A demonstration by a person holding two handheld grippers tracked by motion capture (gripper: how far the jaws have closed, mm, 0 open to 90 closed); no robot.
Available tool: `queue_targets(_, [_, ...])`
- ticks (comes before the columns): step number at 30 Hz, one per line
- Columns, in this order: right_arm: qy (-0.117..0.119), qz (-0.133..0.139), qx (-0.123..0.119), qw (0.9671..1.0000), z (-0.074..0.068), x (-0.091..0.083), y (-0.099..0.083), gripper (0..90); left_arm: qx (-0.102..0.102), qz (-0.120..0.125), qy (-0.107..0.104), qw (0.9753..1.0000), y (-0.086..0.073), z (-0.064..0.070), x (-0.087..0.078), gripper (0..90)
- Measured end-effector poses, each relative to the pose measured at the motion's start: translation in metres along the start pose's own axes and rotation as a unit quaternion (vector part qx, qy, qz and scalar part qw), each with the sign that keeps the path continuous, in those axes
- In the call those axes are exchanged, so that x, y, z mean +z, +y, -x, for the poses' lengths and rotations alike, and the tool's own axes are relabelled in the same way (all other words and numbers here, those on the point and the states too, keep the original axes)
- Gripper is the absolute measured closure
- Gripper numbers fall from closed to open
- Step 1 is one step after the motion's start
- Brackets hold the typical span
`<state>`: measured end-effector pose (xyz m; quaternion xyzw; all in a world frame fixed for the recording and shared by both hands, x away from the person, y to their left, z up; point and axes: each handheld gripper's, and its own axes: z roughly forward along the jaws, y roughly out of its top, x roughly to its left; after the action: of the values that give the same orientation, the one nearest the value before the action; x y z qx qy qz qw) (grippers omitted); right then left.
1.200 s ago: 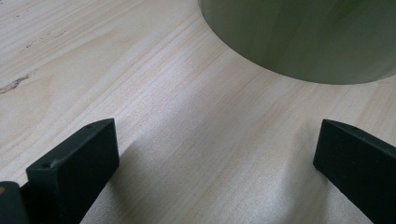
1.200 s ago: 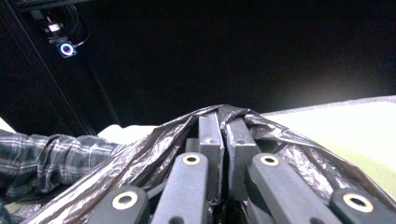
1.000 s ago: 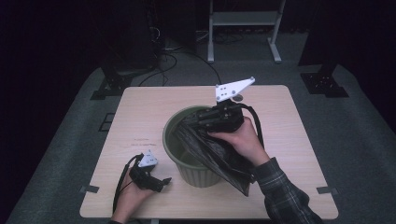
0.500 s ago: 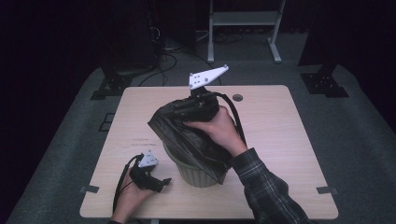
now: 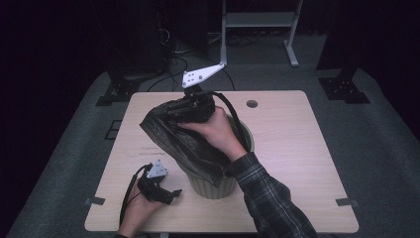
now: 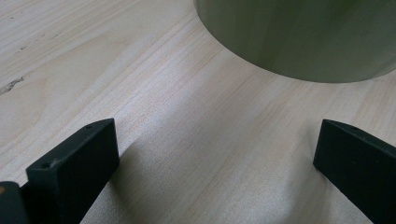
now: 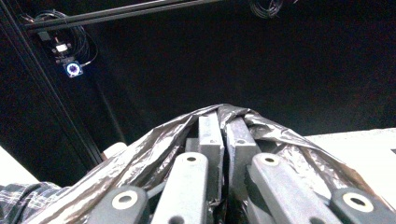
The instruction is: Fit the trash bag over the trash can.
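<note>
Lifted half out of the pale green bin [image 5: 218,186] near the front of the wooden table [image 5: 297,148]: a black plastic bin bag [image 5: 173,136], pinched at its upper edge in the right gripper [image 5: 198,106]. Jaws closed tight on a fold of the film, as seen in the right gripper view, with crinkled plastic [image 7: 154,140] draped over both sides. Lower part of the bag tucked inside the bin's mouth, upper part slung up and to the left.

Likely very light, limp and slippery; no stiffness at all, so prone to sag, cling and slide free of a shallow pinch. Best taken by a gathered fold at the rim, where several layers bunch together, rather than by a single thin sheet liable to tear.

Glossy, wrinkled, dark throughout, catching dull highlights along its creases.

Left gripper [image 5: 158,191] resting low on the table just beside the bin's base [image 6: 299,42], jaws spread wide, holding nothing.
</note>
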<state>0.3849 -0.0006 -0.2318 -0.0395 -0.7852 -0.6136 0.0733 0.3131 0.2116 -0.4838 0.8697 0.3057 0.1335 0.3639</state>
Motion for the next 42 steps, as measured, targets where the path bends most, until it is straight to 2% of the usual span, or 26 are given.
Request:
queue_targets(19, [-0.009,0.004,0.009,0.9999,0.008,-0.004,-0.003,87.4,0.001,0.0,0.0,1.0,0.0,0.0,0.0,0.0])
queue_targets(23, [-0.01,0.007,0.018,0.9998,0.012,-0.003,-0.004,87.4,0.0,0.0,0.0,1.0,0.0,0.0,0.0,0.0])
queue_targets(27, [-0.009,0.002,0.012,0.9999,0.008,-0.004,-0.005,87.3,0.001,0.0,0.0,1.0,0.0,0.0,0.0,0.0])
queue_targets(32, [-0.019,-0.014,0.017,0.9996,0.006,-0.017,-0.018,87.3,0.002,-0.001,0.0,1.0,0.0,0.0,0.0,0.0])
queue_targets(36, [-0.021,-0.019,0.022,0.9994,0.001,-0.036,-0.027,87.0,0.003,-0.002,-0.001,1.0,0.0,0.0,0.0,0.0])
queue_targets(42, [-0.032,-0.039,0.024,0.9985,-0.007,-0.061,-0.042,86.6,0.002,-0.001,0.0,1.0,0.0,0.0,0.0,0.0])
